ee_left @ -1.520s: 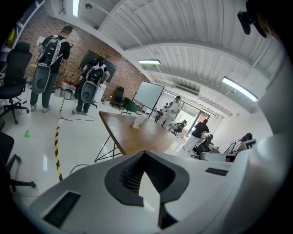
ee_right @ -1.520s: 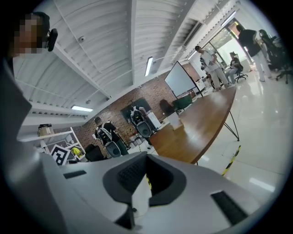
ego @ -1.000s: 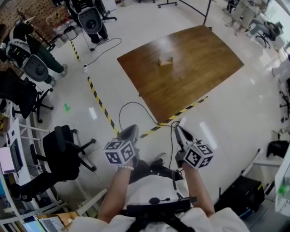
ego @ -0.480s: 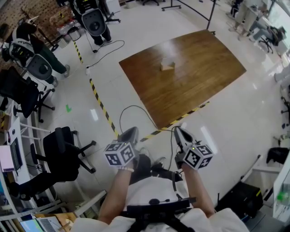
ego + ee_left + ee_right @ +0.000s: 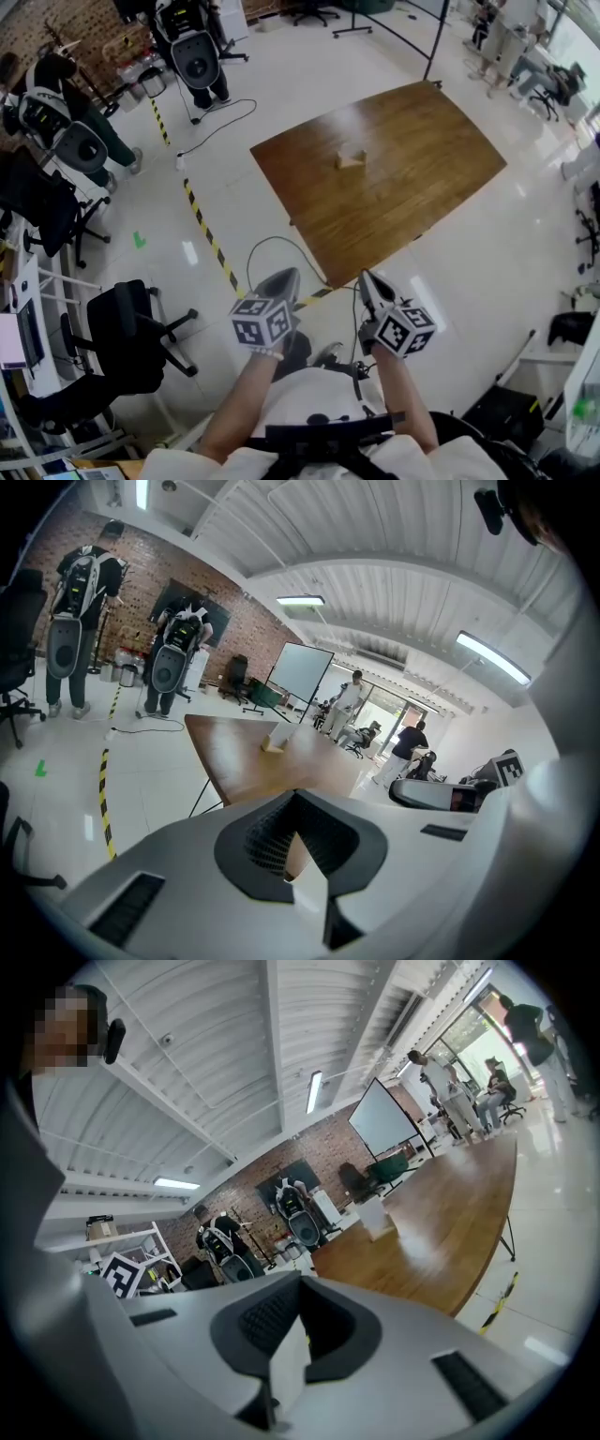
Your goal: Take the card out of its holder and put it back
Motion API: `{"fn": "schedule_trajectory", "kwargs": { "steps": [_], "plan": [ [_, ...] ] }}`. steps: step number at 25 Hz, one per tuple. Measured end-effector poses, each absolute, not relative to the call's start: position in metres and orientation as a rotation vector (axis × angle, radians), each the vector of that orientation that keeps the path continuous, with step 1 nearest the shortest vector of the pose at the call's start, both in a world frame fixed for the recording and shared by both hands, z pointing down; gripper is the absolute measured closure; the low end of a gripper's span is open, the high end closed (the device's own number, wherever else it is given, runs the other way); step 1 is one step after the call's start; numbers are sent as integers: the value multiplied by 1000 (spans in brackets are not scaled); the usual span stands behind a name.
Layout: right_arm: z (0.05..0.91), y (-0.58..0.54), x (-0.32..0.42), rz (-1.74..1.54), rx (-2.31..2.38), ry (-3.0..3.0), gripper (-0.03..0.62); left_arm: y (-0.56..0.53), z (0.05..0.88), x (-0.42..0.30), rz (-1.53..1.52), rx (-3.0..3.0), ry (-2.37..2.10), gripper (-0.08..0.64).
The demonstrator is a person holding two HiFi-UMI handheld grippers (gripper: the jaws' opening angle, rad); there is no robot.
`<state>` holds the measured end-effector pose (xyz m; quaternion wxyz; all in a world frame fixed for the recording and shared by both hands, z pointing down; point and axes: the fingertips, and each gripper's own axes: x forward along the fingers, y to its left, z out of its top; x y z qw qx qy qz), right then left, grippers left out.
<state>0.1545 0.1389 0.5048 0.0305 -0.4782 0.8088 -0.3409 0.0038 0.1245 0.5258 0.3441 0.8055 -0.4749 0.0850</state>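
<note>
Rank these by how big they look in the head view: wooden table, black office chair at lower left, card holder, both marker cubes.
1. Wooden table
2. Black office chair
3. Left marker cube and right marker cube, alike; nearness to the camera enlarges them
4. Card holder

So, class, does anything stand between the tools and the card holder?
Nothing visible does: only floor, tape, a cable and table lie between the left tool, the right tool and the holder.

The left gripper (image 5: 285, 277) and right gripper (image 5: 367, 279) have edged closer together, toward the table (image 5: 403, 187)
</note>
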Motion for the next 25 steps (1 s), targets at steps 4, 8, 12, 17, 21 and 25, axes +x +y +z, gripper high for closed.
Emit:
{"fn": "schedule_trajectory", "kwargs": {
  "steps": [4, 8, 12, 17, 21, 25],
  "plan": [
    [499, 119, 142, -1030, -1518, 2477, 586, 100, 520, 5, 238, 2139, -1161, 569],
    [491, 94, 138, -977, -1588, 2439, 569, 72, 511, 4, 236, 2195, -1090, 569],
    [487, 74, 129, -932, -1654, 2394, 558, 49, 507, -4, 242, 2243, -1036, 569],
    [483, 52, 121, -894, -1711, 2354, 558, 24, 498, -7, 255, 2311, -967, 569],
    [484, 37, 120, -884, -1747, 2326, 557, 15, 501, -8, 268, 2319, -933, 569],
    [488, 20, 121, -872, -1768, 2325, 555, 8, 507, -8, 272, 2305, -903, 569]
  ]
}}
